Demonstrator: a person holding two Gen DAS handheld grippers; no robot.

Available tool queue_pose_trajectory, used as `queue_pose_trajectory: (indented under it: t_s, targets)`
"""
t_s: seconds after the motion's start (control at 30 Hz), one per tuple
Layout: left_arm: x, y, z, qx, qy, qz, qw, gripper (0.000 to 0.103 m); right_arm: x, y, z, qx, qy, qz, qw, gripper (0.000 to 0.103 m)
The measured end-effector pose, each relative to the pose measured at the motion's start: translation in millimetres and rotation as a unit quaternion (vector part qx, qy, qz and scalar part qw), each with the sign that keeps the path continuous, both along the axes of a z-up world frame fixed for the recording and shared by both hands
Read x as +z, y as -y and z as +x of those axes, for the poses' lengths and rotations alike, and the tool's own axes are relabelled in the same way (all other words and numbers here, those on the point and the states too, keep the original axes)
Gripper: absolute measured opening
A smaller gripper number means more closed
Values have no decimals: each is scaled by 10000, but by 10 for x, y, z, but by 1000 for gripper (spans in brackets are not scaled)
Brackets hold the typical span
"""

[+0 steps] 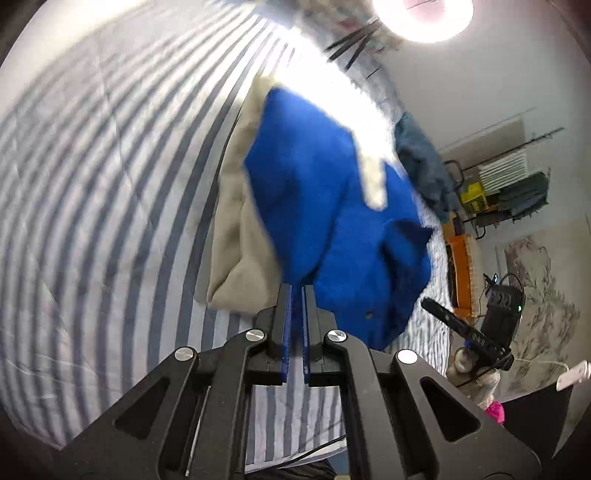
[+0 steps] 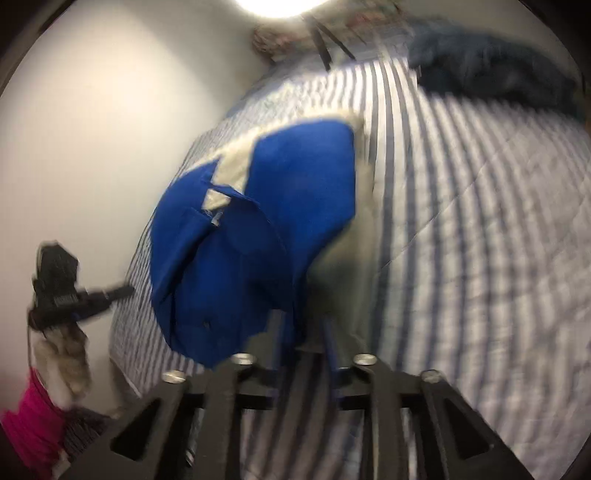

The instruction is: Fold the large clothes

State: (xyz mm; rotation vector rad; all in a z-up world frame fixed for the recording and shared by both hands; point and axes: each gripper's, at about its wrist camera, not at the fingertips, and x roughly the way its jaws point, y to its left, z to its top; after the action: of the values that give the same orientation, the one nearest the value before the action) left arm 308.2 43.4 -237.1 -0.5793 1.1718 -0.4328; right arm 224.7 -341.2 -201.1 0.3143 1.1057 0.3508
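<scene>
Here, the garment (image 1: 332,206), blue and beige, lies bunched on the bed (image 1: 92,184); the blue panel sits on top, with beige cloth showing beneath it on one side. A small dark button or snap shows near the blue hem.

My left gripper (image 1: 295,291): its blue-padded fingers stand almost together, a thin slit between them, tips right at the edge of the blue cloth. Whether any fabric is pinched between the tips I cannot tell, since the cloth covers them there.

My right gripper (image 2: 303,325): the view is blurred, but the fingers stand apart with a clear gap, tips at the near edge of the garment where blue meets beige. Nothing is plainly clamped between them.

Each wrist view catches the other gripper off to the side of the bed: in the left view it shows low on the right, in the right view low on the left, held by a hand (image 2: 62,350) in a light glove with a pink sleeve (image 2: 29,417) below it.

The bed cover is blue-and-white striped and quilted. A dark blue-grey cloth (image 2: 491,70) lies further up the bed, apart from the garment. A bright round lamp (image 1: 423,14) glares at the top. Beyond the bed there is a white wall (image 2: 92,129) and a rack of things too small to make out.
</scene>
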Motion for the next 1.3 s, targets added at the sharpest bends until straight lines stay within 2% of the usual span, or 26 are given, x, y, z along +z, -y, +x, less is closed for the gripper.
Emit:
queue_pose_trajectory:
  t_s: [0.07, 0.13, 0.3, 0.47, 0.6, 0.67, 0.7, 0.73, 0.77, 0.83, 0.87, 0.93, 1.0, 1.03, 1.07, 1.17, 1.23, 1.3]
  targets:
    - [205, 7, 69, 5, 376, 234, 9990, 9, 250, 70, -46, 22, 310, -95, 9995, 29]
    - [360, 76, 236, -29, 654, 513, 9965, 10, 458, 105, 22, -14, 595, -83, 9982, 29]
    - [563, 340, 765, -152, 1020, 761, 9918, 10, 694, -95, 550, 81, 1204, -284, 9923, 29]
    - [447, 532, 1210, -165, 1066, 796, 9910, 10, 418, -388, 1276, 245, 1212, -390, 9916, 28]
    - [-20, 600, 1423, -250, 742, 1149, 9903, 10, 62, -469, 1521, 376, 907, -640, 9931, 28]
    - [-309, 555, 1444, -247, 522, 1086, 9924, 10, -185, -425, 1554, 436, 617, -742, 9944, 23]
    - [-434, 519, 1434, -206, 426, 989, 9940, 10, -296, -390, 1547, 456, 491, -698, 9953, 21]
    - [-601, 450, 1390, -119, 330, 665, 9972, 10, -383, -359, 1528, 436, 391, -654, 9961, 19]
    - [-671, 420, 1357, -56, 360, 509, 9980, 10, -532, -340, 1510, 400, 266, -633, 9968, 17]
    - [-633, 483, 1338, -207, 561, 755, 9954, 10, -558, -370, 1474, 422, 378, -785, 9953, 17]
    - [-571, 519, 1350, -296, 574, 927, 9936, 10, -502, -392, 1506, 425, 283, -877, 9948, 17]
    - [-471, 476, 1337, -182, 513, 865, 9948, 10, -375, -370, 1523, 355, 185, -868, 9954, 18]
    - [-313, 412, 1277, -69, 579, 783, 9952, 10, -135, -319, 1395, 310, 415, -741, 9959, 21]
    - [-189, 388, 1195, -76, 740, 854, 9936, 10, -4, -291, 1290, 331, 566, -626, 9959, 21]
    - [-109, 362, 1128, -115, 879, 863, 9923, 10, 164, -267, 1129, 425, 723, -446, 9955, 21]
    - [94, 340, 860, -330, 1130, 741, 9903, 10, 399, -324, 746, 852, 939, -75, 9919, 21]
    - [125, 373, 695, -514, 1144, 540, 9906, 10, 444, -427, 556, 1205, 1009, 63, 9875, 21]
    - [82, 465, 616, -727, 1074, 524, 9902, 10, 429, -591, 417, 1512, 1069, 7, 9827, 21]
